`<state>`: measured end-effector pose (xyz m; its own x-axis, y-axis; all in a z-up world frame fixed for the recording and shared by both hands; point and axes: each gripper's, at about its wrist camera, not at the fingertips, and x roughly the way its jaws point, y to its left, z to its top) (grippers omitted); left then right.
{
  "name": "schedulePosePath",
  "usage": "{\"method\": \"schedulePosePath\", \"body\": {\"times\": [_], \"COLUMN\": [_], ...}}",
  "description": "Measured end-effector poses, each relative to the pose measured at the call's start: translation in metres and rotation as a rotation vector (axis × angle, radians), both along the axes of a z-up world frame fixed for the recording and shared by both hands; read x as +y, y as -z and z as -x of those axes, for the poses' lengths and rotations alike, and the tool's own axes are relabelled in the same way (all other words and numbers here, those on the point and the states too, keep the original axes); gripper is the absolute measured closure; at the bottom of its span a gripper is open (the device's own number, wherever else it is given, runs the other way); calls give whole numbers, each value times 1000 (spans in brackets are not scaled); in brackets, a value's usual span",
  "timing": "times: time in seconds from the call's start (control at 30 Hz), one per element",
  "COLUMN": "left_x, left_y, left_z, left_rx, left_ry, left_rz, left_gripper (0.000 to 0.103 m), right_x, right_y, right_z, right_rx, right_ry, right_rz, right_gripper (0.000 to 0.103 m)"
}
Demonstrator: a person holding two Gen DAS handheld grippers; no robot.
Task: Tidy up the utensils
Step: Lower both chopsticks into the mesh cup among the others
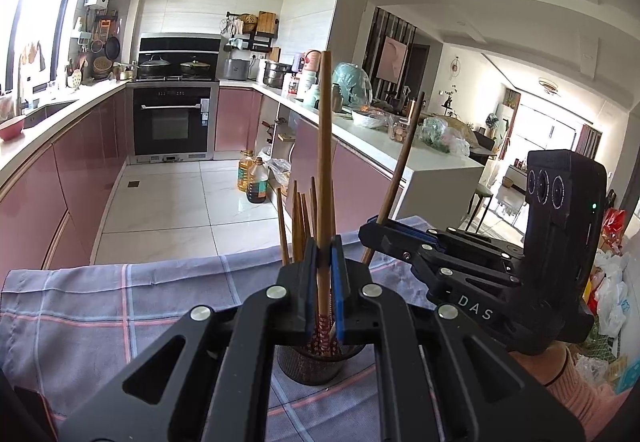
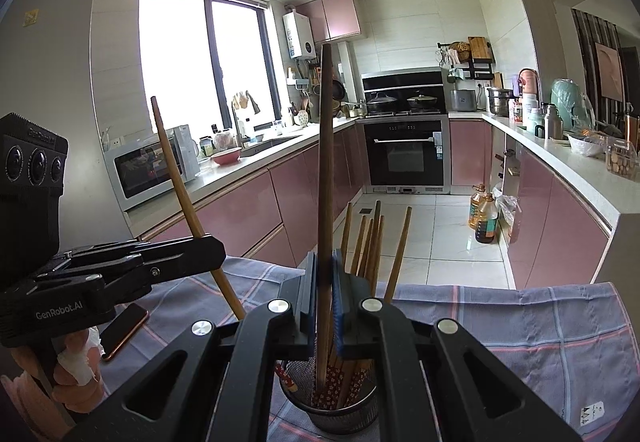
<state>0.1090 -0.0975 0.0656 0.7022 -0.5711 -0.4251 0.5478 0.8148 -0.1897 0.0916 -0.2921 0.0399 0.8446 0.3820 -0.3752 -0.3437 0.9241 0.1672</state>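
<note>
Left tongs point(image 1: 325, 274): closed on one light chopstick point(image 1: 324, 169), long axis near upright, tip up, foot seemingly inside the mesh holder point(image 1: 316, 366). Right tongs point(image 2: 325, 282): closed on one dark chopstick point(image 2: 326, 177), also near upright, lower end down among the others. Holder stands on my table's checked cloth point(image 1: 120, 306), just below both tongs, with about half a dozen chopsticks point(image 2: 366, 242) fanned inside, crowding the way in. Phone point(image 2: 126, 330) lies on the cloth beside my left hand point(image 2: 76, 362). Both hands low, tongs tilted slightly downward, converging over the holder from either side.
</note>
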Motion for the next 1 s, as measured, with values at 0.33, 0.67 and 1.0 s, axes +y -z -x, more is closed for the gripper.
{"method": "schedulePosePath", "body": {"times": [0.33, 0.67, 1.0], "left_x": [-15, -20, -26], "left_y": [21, 36, 41], "left_z": [-14, -25, -26], "left_rx": [53, 92, 116], "left_ry": [9, 13, 15], "left_rz": [-54, -88, -113], "left_gripper": [96, 96, 96], "right_x": [0, 1, 4], "right_y": [13, 26, 35], "right_z": [-7, -11, -14], "right_rx": [37, 72, 104], "right_ry": [8, 7, -5], "right_rz": [12, 14, 25], "right_gripper": [97, 97, 97]}}
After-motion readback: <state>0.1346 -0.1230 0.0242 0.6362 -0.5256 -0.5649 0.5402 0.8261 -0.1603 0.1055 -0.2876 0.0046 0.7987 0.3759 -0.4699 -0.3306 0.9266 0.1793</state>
